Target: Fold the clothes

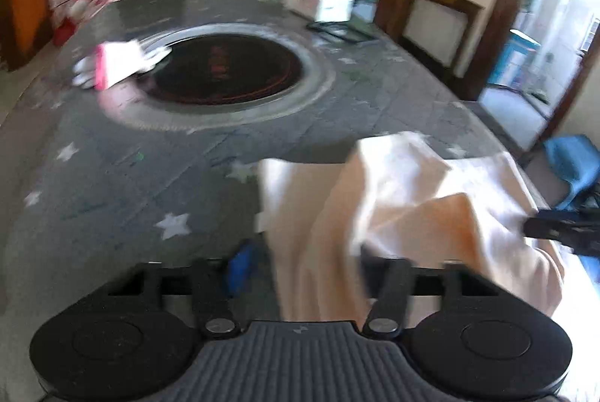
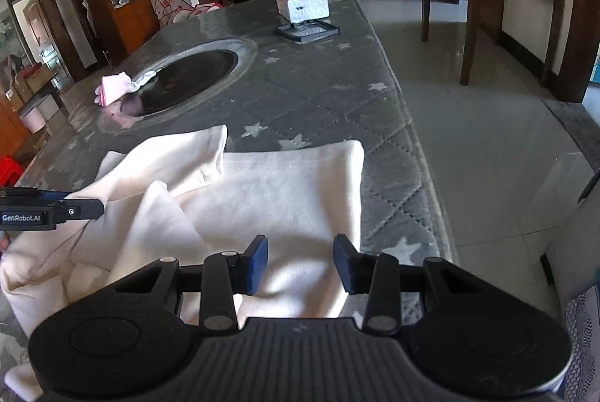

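**Soft cream garment half-gathered at the table's near edge**

The table point(image 2: 330, 94) carries a cream garment point(image 2: 285, 192) at its near edge: soft, light, limp, best pinched at a hem or corner. The far tissue box point(image 2: 305, 6) holds tissues. Right gripper point(image 2: 300, 261) fingers hang released above the cloth. Left gripper point(image 1: 300, 270): cloth drapes between its fingers; grip unclear.

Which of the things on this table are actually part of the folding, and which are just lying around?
Part of the job:
- cream garment, rumpled at the near edge
- right tool, jaws apart above it
- left tool, at the garment's left side

Just lying about:
- tissue box
- black tray
- pink folded cloth
- round dark cooktop
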`<action>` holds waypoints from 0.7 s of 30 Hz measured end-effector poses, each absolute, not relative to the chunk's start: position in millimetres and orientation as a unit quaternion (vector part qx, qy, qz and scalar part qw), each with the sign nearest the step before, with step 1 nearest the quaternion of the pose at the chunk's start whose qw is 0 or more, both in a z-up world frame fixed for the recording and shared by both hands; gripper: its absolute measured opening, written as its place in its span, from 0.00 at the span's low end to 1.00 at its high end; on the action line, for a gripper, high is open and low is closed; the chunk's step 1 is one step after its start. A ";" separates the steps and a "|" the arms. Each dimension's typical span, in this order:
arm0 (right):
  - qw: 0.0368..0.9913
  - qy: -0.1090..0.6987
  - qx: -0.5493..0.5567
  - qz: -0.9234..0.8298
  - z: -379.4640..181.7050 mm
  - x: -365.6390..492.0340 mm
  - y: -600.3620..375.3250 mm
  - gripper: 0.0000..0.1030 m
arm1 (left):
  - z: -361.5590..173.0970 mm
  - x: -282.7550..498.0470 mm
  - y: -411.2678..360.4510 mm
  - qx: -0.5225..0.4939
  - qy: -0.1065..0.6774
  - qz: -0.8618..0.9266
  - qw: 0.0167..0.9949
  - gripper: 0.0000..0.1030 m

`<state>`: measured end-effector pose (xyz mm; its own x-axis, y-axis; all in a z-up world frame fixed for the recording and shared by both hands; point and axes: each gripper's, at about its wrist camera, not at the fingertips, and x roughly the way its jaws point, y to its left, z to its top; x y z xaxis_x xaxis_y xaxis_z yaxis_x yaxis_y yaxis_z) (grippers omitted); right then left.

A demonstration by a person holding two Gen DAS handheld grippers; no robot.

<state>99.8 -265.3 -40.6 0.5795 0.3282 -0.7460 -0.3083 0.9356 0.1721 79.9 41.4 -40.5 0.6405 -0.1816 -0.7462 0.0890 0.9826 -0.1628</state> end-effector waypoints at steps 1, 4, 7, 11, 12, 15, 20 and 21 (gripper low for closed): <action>0.889 0.421 0.006 0.181 -40.9 99.2 -261.3 0.39 | -40.1 79.1 41.5 -0.060 0.414 -0.079 0.905 0.23; 0.888 0.418 -0.013 0.189 -40.7 99.8 -246.8 0.38 | -39.1 76.2 42.8 -0.055 0.403 -0.066 0.911 0.16; 0.885 0.418 -0.023 0.203 -41.1 106.2 -228.1 0.38 | -39.5 76.7 54.9 -0.060 0.398 -0.038 0.915 0.15; 0.882 0.414 -0.036 0.223 -43.6 126.7 -194.4 0.38 | -35.9 85.5 82.7 -0.071 0.389 0.006 0.919 0.14; 0.880 0.415 -0.036 0.229 -43.6 133.0 -184.8 0.38 | -34.8 88.9 91.1 -0.074 0.388 0.017 0.919 0.14; 0.875 0.417 -0.044 0.241 -43.3 151.5 -156.9 0.38 | -32.1 97.0 113.7 -0.079 0.391 0.040 0.916 0.15; 0.853 0.423 -0.011 0.306 -32.6 171.9 -113.5 0.38 | -32.2 90.8 134.1 -0.076 0.402 0.043 0.912 0.25; 0.848 0.424 -0.008 0.319 -30.8 172.6 -106.7 0.39 | -31.1 87.9 137.6 -0.079 0.401 0.042 0.912 0.26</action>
<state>172.6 -106.7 -30.8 0.4381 0.5335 -0.7235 -0.5471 0.7969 0.2563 87.9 137.6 -31.1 0.6751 0.0130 -0.7377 -0.1398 0.9840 -0.1106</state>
